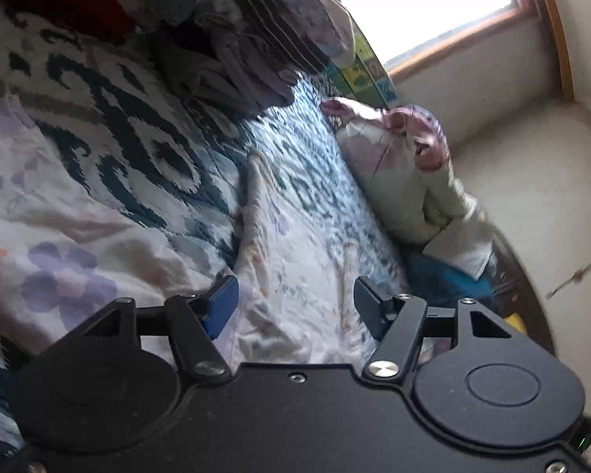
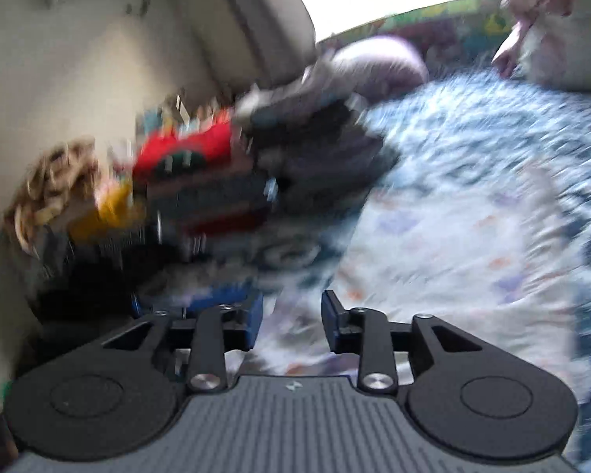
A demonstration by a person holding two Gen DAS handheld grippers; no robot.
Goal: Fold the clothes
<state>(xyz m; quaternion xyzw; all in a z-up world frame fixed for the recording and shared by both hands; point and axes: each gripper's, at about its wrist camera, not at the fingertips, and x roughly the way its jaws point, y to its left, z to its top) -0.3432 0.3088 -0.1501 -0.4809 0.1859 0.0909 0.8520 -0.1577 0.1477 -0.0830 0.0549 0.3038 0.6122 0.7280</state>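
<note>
Folding barely begun: floral garment (image 1: 295,276) lies rumpled on bed (image 1: 315,130), centre frame; left hand-held gripper (image 1: 295,307) and right hand-held gripper (image 2: 291,323) both released; clothes pile (image 1: 224,59) upper left untouched.

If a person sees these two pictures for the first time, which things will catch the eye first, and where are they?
First comes the white floral garment, spread on the blue-and-white patterned bedspread directly ahead of the open left gripper. Next is the bright window at the upper right of the left wrist view. In the blurred right wrist view, a red item in the clothes heap at middle left stands out, beyond the open right gripper.
</note>
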